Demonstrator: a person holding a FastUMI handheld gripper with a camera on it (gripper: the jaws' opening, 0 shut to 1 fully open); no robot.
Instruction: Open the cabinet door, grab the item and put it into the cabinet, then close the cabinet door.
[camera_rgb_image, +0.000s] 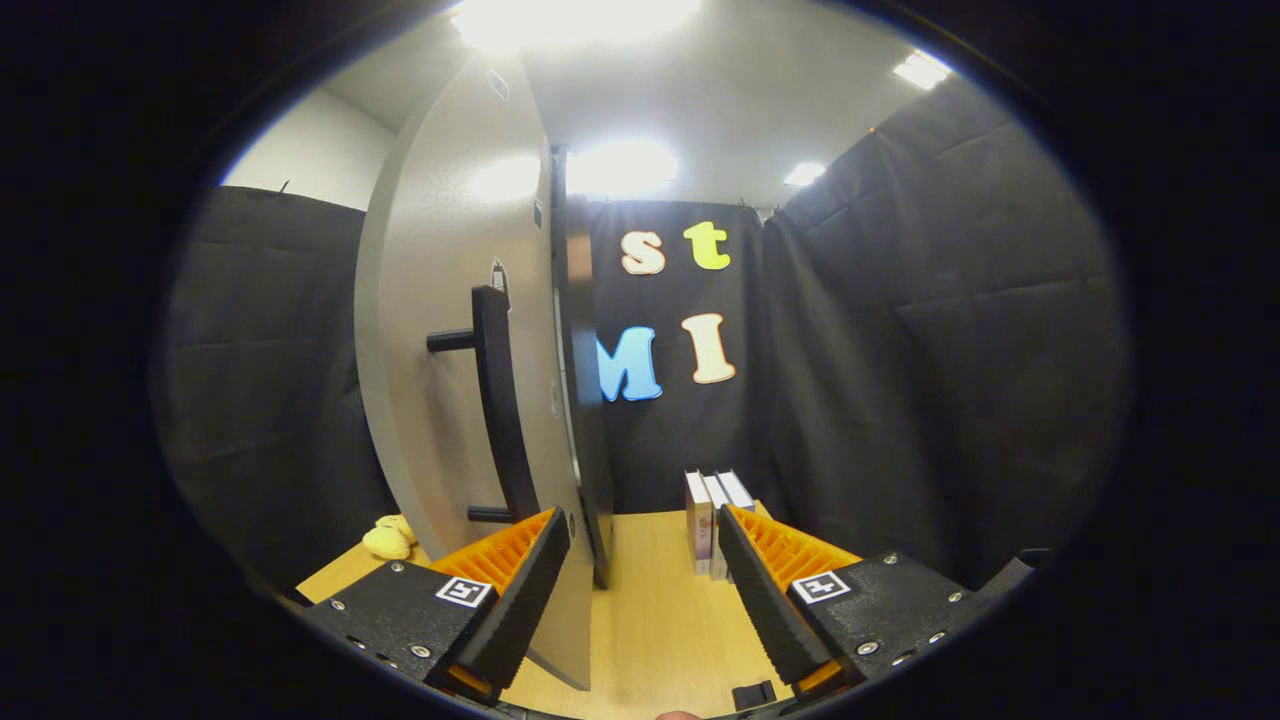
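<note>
Cabinet door (450, 330) swung open, seen almost edge-on, its free edge running down between fingers; dark bar handle (497, 400) on outer face just beyond left finger. Boxes (712, 520) (likely item to stow) stand upright on wooden table (650, 610), just ahead of right finger, touching each other, well clear of door's swing. Gripper (645, 565) spread wide, holding nothing; left finger at door's outer face, contact unclear. Yellow soft toy (390, 538) on table beyond door. Door step appears done; boxes next.
</note>
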